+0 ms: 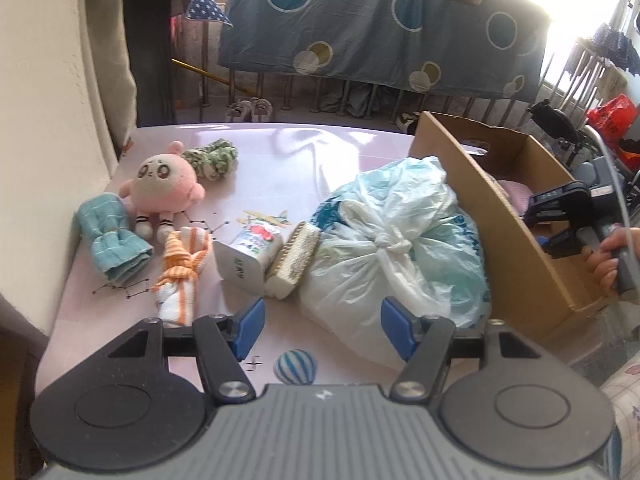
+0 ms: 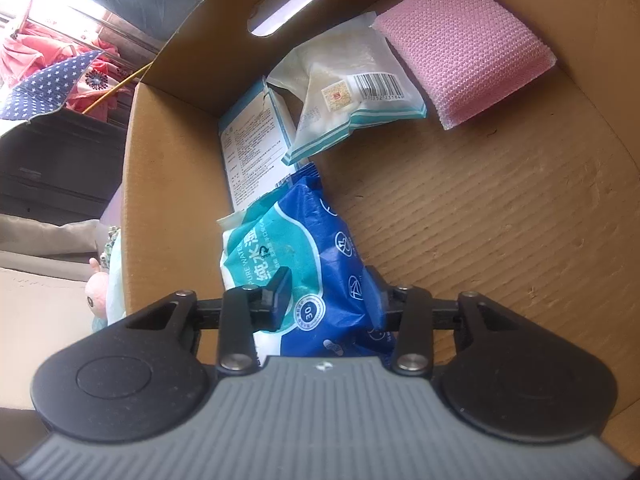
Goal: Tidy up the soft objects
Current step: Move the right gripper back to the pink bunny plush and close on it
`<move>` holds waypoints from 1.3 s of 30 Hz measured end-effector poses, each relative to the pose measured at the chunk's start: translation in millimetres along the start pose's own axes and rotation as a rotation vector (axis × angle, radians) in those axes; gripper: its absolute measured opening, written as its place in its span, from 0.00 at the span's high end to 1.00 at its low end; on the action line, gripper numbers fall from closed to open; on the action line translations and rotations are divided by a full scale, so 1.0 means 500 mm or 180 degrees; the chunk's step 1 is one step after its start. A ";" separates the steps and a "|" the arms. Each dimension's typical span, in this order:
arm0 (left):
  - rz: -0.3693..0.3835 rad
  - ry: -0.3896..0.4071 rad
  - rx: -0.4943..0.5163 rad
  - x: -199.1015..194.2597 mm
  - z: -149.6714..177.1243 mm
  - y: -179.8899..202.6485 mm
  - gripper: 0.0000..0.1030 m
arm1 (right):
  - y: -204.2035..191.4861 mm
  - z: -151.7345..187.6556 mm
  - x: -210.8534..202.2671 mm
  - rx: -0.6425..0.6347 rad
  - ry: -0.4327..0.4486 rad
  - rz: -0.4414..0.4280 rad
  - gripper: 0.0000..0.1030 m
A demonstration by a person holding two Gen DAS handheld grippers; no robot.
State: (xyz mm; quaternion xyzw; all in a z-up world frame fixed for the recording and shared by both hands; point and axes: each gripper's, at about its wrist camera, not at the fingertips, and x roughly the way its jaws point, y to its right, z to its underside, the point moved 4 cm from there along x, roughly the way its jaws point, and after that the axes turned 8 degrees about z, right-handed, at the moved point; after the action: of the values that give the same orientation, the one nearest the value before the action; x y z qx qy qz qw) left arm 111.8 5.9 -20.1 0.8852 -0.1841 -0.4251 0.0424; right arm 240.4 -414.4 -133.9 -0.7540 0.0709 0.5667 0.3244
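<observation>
My left gripper (image 1: 322, 326) is open and empty above the pink table (image 1: 304, 156). A blue-and-white striped ball (image 1: 295, 367) lies just below it. Ahead lie a tied plastic bag (image 1: 384, 240), a brush (image 1: 295, 260), a white pack (image 1: 248, 254), an orange striped cloth (image 1: 182, 276), a teal towel (image 1: 112, 240), a pink plush doll (image 1: 164, 190) and a green scrunchie (image 1: 210, 158). My right gripper (image 2: 326, 294) is inside the cardboard box (image 2: 500, 208), shut on a blue wet-wipes pack (image 2: 296, 264). The right gripper also shows in the left wrist view (image 1: 560, 216).
The cardboard box (image 1: 500, 216) stands at the table's right edge. Inside it lie a pink sponge (image 2: 464, 44), a white-and-teal pouch (image 2: 352, 92) and a small white carton (image 2: 252, 140). A wall bounds the table on the left. A dotted blue sheet (image 1: 380, 20) hangs behind.
</observation>
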 end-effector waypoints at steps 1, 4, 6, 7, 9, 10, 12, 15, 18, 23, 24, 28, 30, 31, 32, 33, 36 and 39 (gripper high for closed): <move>-0.0074 0.0025 0.0005 -0.007 0.006 -0.009 0.35 | 0.000 0.000 -0.006 -0.0003 0.0036 -0.0018 0.58; -0.0265 0.0106 0.0000 -0.029 0.022 -0.039 0.33 | -0.003 0.003 -0.039 -0.0042 0.0173 -0.0153 0.48; -0.0371 0.0153 -0.0034 -0.044 0.033 -0.065 0.33 | -0.006 0.005 -0.069 -0.0109 0.0289 -0.0148 0.44; -0.0410 0.0179 -0.0057 -0.051 0.037 -0.075 0.33 | -0.010 0.005 -0.086 -0.0149 0.0352 -0.0140 0.42; -0.0484 0.0242 -0.0108 -0.067 0.047 -0.097 0.33 | -0.019 0.009 -0.122 -0.0203 0.0488 -0.0133 0.41; -0.0513 0.0264 -0.0129 -0.072 0.050 -0.105 0.33 | -0.025 0.010 -0.140 -0.0232 0.0555 -0.0151 0.41; -0.0590 0.0317 -0.0173 -0.084 0.057 -0.126 0.33 | -0.041 0.013 -0.183 -0.0297 0.0694 -0.0228 0.40; -0.0703 0.0395 -0.0200 -0.097 0.066 -0.147 0.33 | -0.090 0.026 -0.233 -0.0466 0.0827 -0.0422 0.39; -0.0813 0.0469 -0.0246 -0.108 0.073 -0.165 0.33 | -0.169 0.053 -0.259 -0.0740 0.0835 -0.0643 0.37; -0.0907 0.0580 -0.0206 -0.106 0.064 -0.178 0.33 | -0.330 0.121 -0.222 -0.1163 0.0525 -0.1056 0.33; -0.0923 0.0609 -0.0167 -0.101 0.057 -0.180 0.33 | -0.363 0.133 -0.208 -0.1223 0.0434 -0.1141 0.33; -0.0991 0.0663 0.0045 -0.066 0.018 -0.182 0.29 | -0.499 0.175 -0.136 -0.1408 0.0088 -0.1434 0.28; -0.1031 0.0675 0.0137 -0.036 -0.007 -0.191 0.26 | -0.566 0.187 -0.090 -0.1444 -0.0091 -0.1542 0.26; -0.1047 0.0672 0.0157 -0.021 -0.019 -0.198 0.24 | -0.594 0.189 -0.062 -0.1426 -0.0179 -0.1584 0.25; -0.1051 0.0666 0.0170 -0.008 -0.031 -0.205 0.22 | -0.624 0.192 -0.035 -0.1415 -0.0263 -0.1614 0.24; -0.1038 0.0657 0.0192 0.010 -0.044 -0.213 0.20 | -0.651 0.191 -0.007 -0.1442 -0.0344 -0.1632 0.24; -0.1012 0.0619 0.0225 0.067 -0.085 -0.244 0.19 | -0.728 0.179 0.085 -0.1528 -0.0457 -0.1560 0.22; -0.0983 0.0531 0.0172 0.129 -0.125 -0.286 0.19 | -0.793 0.164 0.176 -0.1606 -0.0537 -0.1447 0.22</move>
State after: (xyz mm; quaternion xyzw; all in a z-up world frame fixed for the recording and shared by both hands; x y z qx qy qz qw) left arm 238.1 110.3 -61.0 0.9360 -0.0531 -0.3466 -0.0322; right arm 392.8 -35.4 -63.0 -0.7575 -0.2682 0.5401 0.2504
